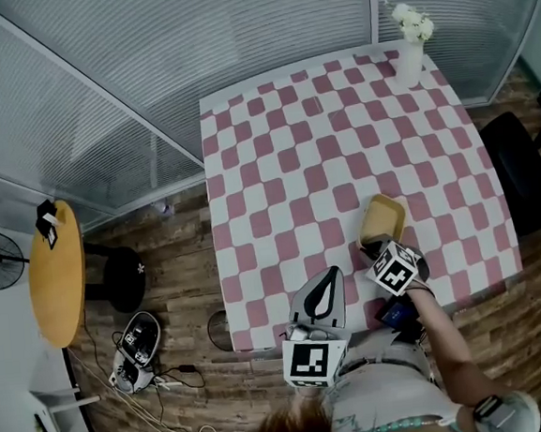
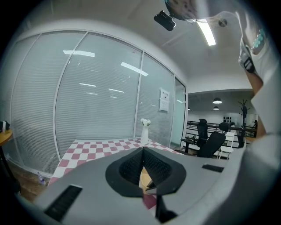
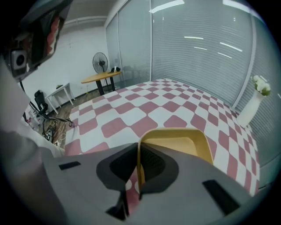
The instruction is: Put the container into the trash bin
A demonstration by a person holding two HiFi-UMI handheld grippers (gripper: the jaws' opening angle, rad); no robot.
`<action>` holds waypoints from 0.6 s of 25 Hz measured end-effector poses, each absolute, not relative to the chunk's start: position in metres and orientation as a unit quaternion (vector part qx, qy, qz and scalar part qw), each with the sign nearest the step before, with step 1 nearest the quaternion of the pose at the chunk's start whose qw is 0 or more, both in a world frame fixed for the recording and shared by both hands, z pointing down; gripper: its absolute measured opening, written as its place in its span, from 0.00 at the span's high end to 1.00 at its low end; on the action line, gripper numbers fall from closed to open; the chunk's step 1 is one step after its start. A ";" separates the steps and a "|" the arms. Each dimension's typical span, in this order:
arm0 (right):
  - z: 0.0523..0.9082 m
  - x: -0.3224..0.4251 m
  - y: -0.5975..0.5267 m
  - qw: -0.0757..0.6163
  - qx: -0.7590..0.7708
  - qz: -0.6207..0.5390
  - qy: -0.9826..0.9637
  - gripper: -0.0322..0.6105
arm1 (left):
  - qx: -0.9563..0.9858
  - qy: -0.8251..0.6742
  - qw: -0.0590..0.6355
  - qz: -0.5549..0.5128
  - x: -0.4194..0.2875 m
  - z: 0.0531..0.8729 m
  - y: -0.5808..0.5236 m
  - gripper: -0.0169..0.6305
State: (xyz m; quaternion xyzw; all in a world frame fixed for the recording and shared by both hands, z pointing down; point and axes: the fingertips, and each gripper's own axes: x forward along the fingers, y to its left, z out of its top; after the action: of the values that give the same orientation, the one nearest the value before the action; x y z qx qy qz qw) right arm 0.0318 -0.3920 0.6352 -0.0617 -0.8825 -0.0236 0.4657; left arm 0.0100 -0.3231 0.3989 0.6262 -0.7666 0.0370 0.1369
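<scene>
Two grey tongs: right gripper clamped on thin near wall of smooth yellow rounded-rectangular container, lower right of centre, over pink-white checked tablecloth; left gripper jaws together, nothing held.

It was an office: glass partition walls fitted with blinds enclosed the room, black swivel chairs stood nearby, and long strip lights ran overhead.
</scene>
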 end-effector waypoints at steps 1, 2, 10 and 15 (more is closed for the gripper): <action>0.629 0.030 -0.392 0.454 -0.066 -0.016 -0.889 0.94 | 0.627 -0.766 0.140 0.035 0.010 0.399 -0.323 0.96; 0.624 0.029 -0.391 0.441 -0.070 -0.008 -0.895 0.94 | 0.627 -0.765 0.144 0.033 0.011 0.400 -0.323 0.96; 0.567 0.026 -0.389 0.342 -0.080 0.040 -0.935 0.94 | 0.636 -0.758 0.145 0.021 0.018 0.400 -0.322 0.96; 0.522 0.027 -0.384 0.292 -0.070 0.052 -0.952 0.94 | 0.640 -0.756 0.137 0.023 0.020 0.396 -0.324 0.96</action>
State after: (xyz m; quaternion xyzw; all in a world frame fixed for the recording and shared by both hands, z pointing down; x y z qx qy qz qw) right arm 0.0272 -0.3841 0.5218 -0.0695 -0.9525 0.0519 0.2921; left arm 0.0198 -0.3240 0.3963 0.6399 -0.7557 0.0235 0.1374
